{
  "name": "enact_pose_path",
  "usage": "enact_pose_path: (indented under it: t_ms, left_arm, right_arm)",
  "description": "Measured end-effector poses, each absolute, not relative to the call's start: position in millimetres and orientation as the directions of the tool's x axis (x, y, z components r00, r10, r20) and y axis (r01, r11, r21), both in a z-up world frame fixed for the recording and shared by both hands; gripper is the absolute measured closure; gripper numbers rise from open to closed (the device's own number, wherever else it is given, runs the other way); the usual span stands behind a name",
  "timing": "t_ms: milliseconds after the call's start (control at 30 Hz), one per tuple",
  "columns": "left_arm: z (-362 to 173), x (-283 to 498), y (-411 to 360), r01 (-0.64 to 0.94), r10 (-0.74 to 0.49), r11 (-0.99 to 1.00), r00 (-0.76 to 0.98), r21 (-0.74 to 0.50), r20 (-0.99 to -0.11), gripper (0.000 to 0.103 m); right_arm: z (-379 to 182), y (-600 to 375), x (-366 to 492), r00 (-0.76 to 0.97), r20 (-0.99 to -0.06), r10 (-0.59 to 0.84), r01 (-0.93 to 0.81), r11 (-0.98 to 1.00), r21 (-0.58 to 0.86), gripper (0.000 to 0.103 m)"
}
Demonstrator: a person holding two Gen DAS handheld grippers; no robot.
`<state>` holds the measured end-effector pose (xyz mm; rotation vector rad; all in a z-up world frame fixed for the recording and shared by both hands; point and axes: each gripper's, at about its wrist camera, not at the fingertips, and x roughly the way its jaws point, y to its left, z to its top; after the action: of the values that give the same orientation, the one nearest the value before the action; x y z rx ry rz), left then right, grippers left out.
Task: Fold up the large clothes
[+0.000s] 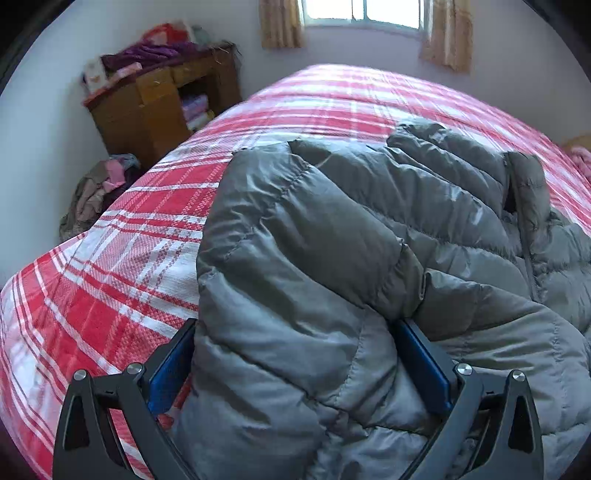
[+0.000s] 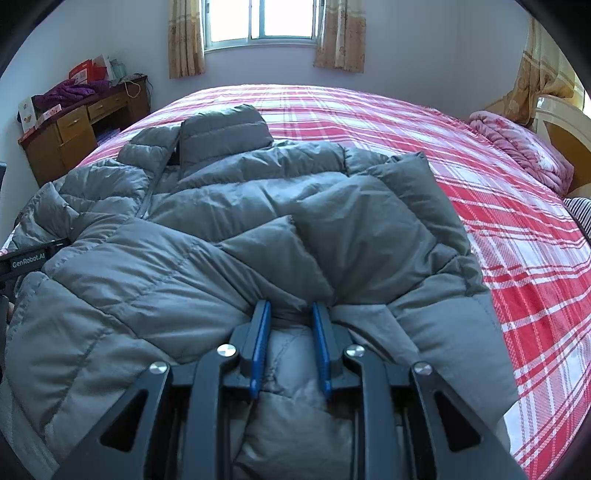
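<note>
Grey puffer jacket lies spread over the red-and-white plaid bedspread, filling the centre and left of the right wrist view and the centre and right of the left wrist view.

Left gripper, bottom centre of its frame: fingers wide apart, with a thick fold of jacket bulging between the blue pads. The right-hand pad is pressed against fabric; whether the left-hand pad touches it is hard to say, so probably a loose straddle rather than a firm pinch.

Right gripper, bottom centre of its frame: fingers narrowly apart, clamped on a bunched ridge of jacket, with padded folds piled just beyond the tips. Jacket collar sits upper left of centre in that view.

Surroundings: wooden desk at upper left with purple cloth and boxes on top; heap of clothes on the floor at left edge in the left wrist view. Window with tan curtains top centre. Pink blanket bunched at right edge, beside a headboard. Part of the other gripper's body shows at far left of the right wrist view.
</note>
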<state>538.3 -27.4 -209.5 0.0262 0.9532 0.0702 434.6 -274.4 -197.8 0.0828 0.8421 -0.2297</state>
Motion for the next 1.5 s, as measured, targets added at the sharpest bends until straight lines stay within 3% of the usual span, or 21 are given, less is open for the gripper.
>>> enact_pose_path:
  t_ms: [33,100,133,167,200,267,533,833,1067,1100,1133,1167,1200,1233,1267,1367,1500]
  left_arm:
    - [-200.9,538.6,-23.0,-0.050,0.075,0.997,0.570,0.056,-0.818,0.001]
    - [-172.3,536.6,-11.5,-0.042,0.058,0.998,0.603,0.041,-0.796,0.001]
    - [-159.4,536.5,-7.2,-0.036,0.047,0.999,0.625,0.031,-0.779,0.001]
    - [-143.7,538.8,-3.0,-0.026,0.033,0.999,0.652,0.021,-0.757,0.001]
    - [-130.2,544.4,-0.7,-0.021,0.026,1.000,0.670,0.016,-0.742,0.001]
    - [-114.6,561.1,-2.8,-0.007,0.002,1.000,0.676,-0.003,-0.736,0.001]
    - [-113.0,652.2,-48.2,0.020,-0.032,0.999,0.599,-0.025,-0.800,0.001]
    - [-142.0,734.9,-97.6,0.038,-0.027,0.999,0.533,-0.008,-0.845,0.001]
    - [-177.0,749.5,-115.3,0.128,-0.039,0.991,0.487,0.027,-0.873,0.002]
    - [-177.4,744.3,-114.9,0.149,-0.055,0.988,0.501,0.024,-0.864,0.020]
    - [-175.7,738.0,-113.5,0.181,-0.085,0.983,0.508,0.010,-0.857,0.059]
    - [-174.4,734.4,-112.5,0.207,-0.117,0.978,0.494,-0.015,-0.861,0.075]
    - [-171.3,729.6,-110.1,0.226,-0.147,0.973,0.485,-0.040,-0.862,0.084]
    - [-161.1,718.7,-105.2,0.236,-0.160,0.971,0.516,-0.040,-0.841,0.088]
    - [-152.3,709.4,-101.7,0.244,-0.171,0.969,0.547,-0.039,-0.820,0.090]
    - [-125.2,675.9,-88.7,0.290,-0.225,0.955,0.593,-0.055,-0.773,0.093]
    - [-104.8,628.3,-75.6,0.336,-0.243,0.942,0.666,-0.007,-0.705,0.095]
  right_arm:
    - [-195.7,-276.5,434.9,0.638,-0.755,-0.148,0.225,0.974,-0.001,0.076]
    - [-186.3,-284.5,436.1,0.605,-0.793,-0.068,0.190,0.980,0.061,0.062]
    - [-179.5,-288.6,436.0,0.598,-0.801,-0.023,0.170,0.980,0.099,0.031]
    - [-166.1,-294.0,435.6,0.611,-0.791,0.035,0.140,0.979,0.151,0.007]
    - [-155.8,-296.5,435.2,0.632,-0.774,0.039,0.132,0.979,0.157,0.002]
    - [-129.4,-301.6,444.5,0.670,-0.742,0.012,0.120,0.985,0.124,0.001]
    - [-101.7,-331.6,544.6,0.633,-0.772,0.061,0.172,0.961,0.217,0.001]
    - [-116.8,-339.6,639.4,0.587,-0.804,0.092,0.206,0.944,0.259,0.001]
    - [-155.0,-333.0,689.9,0.504,-0.862,0.053,0.192,0.966,0.171,0.002]
    - [-158.4,-332.4,690.7,0.492,-0.869,0.060,0.182,0.968,0.170,0.004]
    - [-163.2,-332.9,692.1,0.477,-0.876,0.075,0.167,0.970,0.174,0.018]
    - [-166.7,-333.6,688.7,0.470,-0.876,0.107,0.146,0.969,0.197,0.050]
    - [-167.3,-333.9,685.7,0.469,-0.873,0.131,0.131,0.968,0.215,0.066]
    - [-166.6,-333.6,679.9,0.468,-0.872,0.143,0.112,0.969,0.219,0.079]
    - [-164.2,-332.9,672.9,0.472,-0.872,0.134,0.097,0.975,0.202,0.083]
    - [-145.3,-336.5,639.9,0.514,-0.848,0.130,0.043,0.983,0.177,0.091]
    - [-120.6,-339.4,599.0,0.568,-0.814,0.120,0.000,0.989,0.145,0.093]
